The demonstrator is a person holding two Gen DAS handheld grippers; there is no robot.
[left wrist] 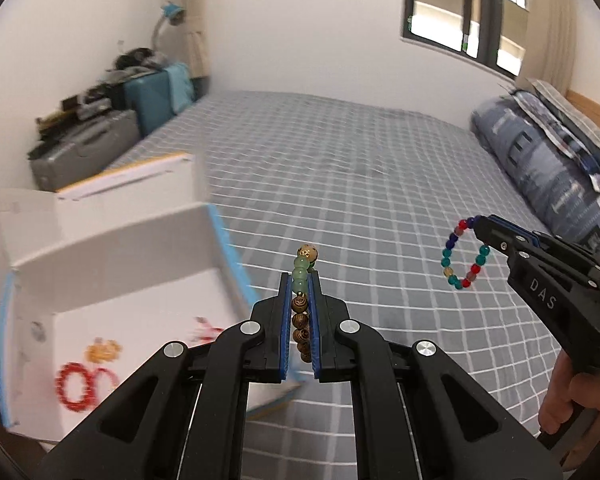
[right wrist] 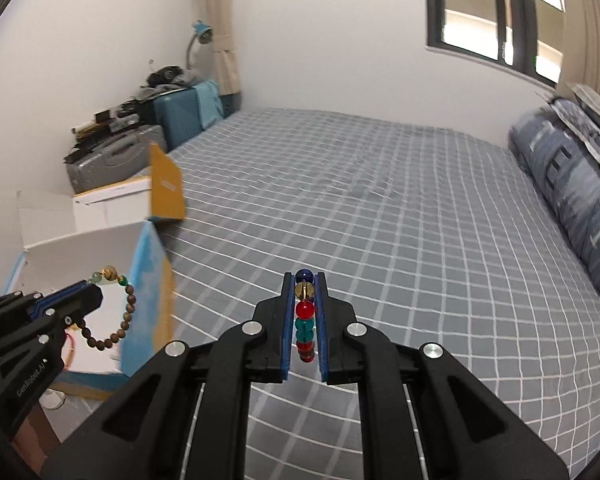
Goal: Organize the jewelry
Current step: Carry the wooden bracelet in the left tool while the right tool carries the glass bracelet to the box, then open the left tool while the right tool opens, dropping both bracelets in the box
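My left gripper (left wrist: 299,280) is shut on a wooden bead bracelet (left wrist: 301,322) with green beads and a gold bead at its top, held above the bed beside an open white box (left wrist: 112,264). From the right wrist view the same wooden bracelet (right wrist: 126,316) hangs as a loop from the left gripper (right wrist: 94,294), in front of the box (right wrist: 148,280). My right gripper (right wrist: 304,280) is shut on a multicoloured bead bracelet (right wrist: 304,320) of red, teal and blue beads. In the left wrist view that multicoloured bracelet (left wrist: 466,254) dangles as a ring from the right gripper (left wrist: 480,228).
A grey checked bed (left wrist: 360,184) fills the middle. Red and orange jewelry (left wrist: 86,376) lies inside the box. Folded blue bedding (left wrist: 548,168) lies along the right edge. Suitcases (left wrist: 100,136) and clutter stand by the far left wall. A hand (left wrist: 560,404) holds the right gripper's handle.
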